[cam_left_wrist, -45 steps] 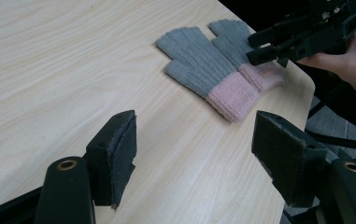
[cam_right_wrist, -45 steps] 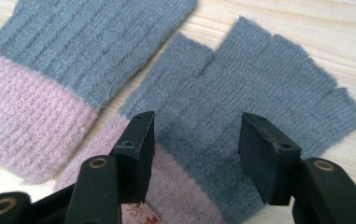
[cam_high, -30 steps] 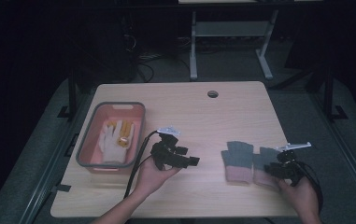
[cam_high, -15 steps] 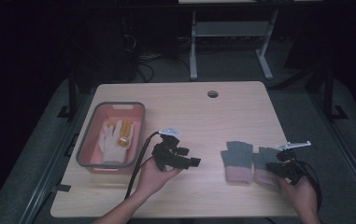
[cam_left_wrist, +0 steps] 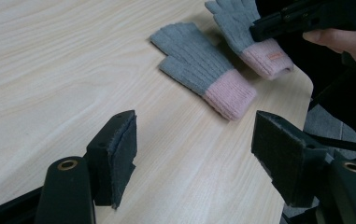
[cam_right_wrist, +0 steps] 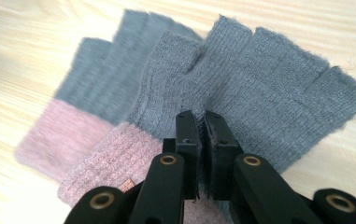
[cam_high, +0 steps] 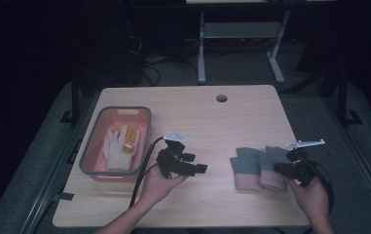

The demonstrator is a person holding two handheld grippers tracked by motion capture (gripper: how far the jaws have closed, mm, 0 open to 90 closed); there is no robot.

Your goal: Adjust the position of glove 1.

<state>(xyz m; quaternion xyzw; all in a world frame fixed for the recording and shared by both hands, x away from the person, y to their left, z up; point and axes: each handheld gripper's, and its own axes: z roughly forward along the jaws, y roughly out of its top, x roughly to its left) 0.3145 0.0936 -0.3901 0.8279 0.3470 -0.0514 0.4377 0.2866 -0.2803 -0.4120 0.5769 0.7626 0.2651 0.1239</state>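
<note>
High view: two grey-pink gloves (cam_high: 258, 167) lie at the table's (cam_high: 222, 122) right front; the right gripper (cam_high: 286, 170) sits on the right glove.

Left gripper view: left gripper (cam_left_wrist: 194, 149) jaws spread, empty, above the table.

Right gripper view: jaws pinch the right glove (cam_right_wrist: 259, 98).

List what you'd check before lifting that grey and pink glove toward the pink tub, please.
1. Right hand-held gripper shut on the near grey knitted fingerless glove with pink cuff: ok.
2. Only one glove pinched: cannot tell; it overlaps the second matching glove.
3. Left hand-held gripper open, off the gloves: ok.
4. Pink plastic tub has room: ok, a white glove lies inside.
5. Path over the wooden table free: ok.
</note>
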